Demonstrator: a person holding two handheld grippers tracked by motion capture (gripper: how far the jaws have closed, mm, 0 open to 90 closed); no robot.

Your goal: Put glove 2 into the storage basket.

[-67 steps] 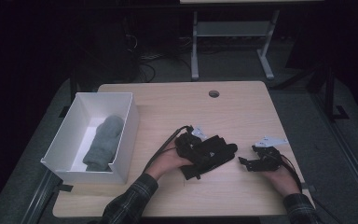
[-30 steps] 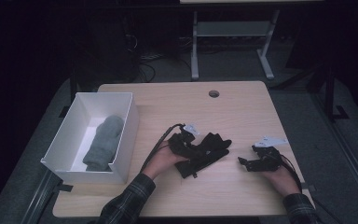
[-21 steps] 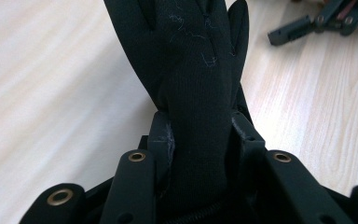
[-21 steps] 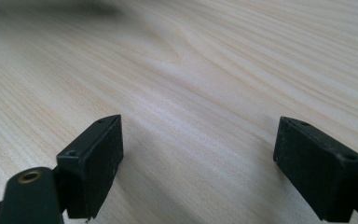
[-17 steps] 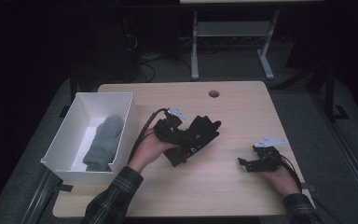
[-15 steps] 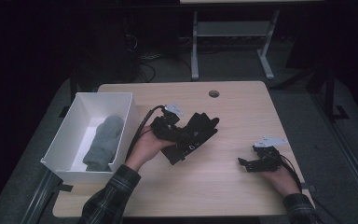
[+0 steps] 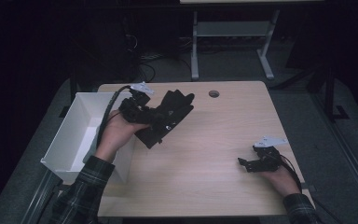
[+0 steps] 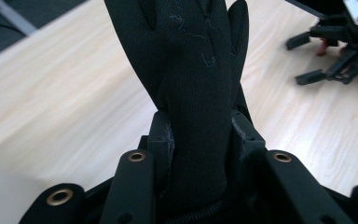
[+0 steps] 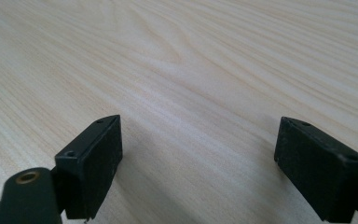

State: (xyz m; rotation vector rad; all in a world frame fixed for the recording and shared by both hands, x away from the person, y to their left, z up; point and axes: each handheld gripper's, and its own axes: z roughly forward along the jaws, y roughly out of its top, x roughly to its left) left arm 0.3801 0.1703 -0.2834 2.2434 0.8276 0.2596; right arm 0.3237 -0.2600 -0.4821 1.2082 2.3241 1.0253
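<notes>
A black glove (image 7: 176, 105) hangs above the wooden table (image 7: 214, 154), clamped at its cuff end by my left gripper (image 7: 161, 122). In the left gripper view the glove (image 8: 186, 56) runs up between the two jaws, and my left gripper (image 8: 200, 133) is shut on it. A hand holds this gripper beside the white box (image 7: 67, 140). My right gripper (image 7: 243, 163) rests low on the table at the near right. Its jaws have just been opening and stand wide apart, with nothing but bare wood between them (image 9: 198, 154). The left gripper view also shows the right gripper (image 8: 335, 60) farther off.
The open white box stands at the table's left edge, partly covered by the person's left forearm (image 7: 98, 163). A round hole (image 7: 213, 93) sits near the table's far edge. A metal stand (image 7: 228, 42) and cables lie on the dark floor beyond.
My left gripper has risen with the black glove and moved left and away, toward the white box. The right gripper has stayed where it was.
</notes>
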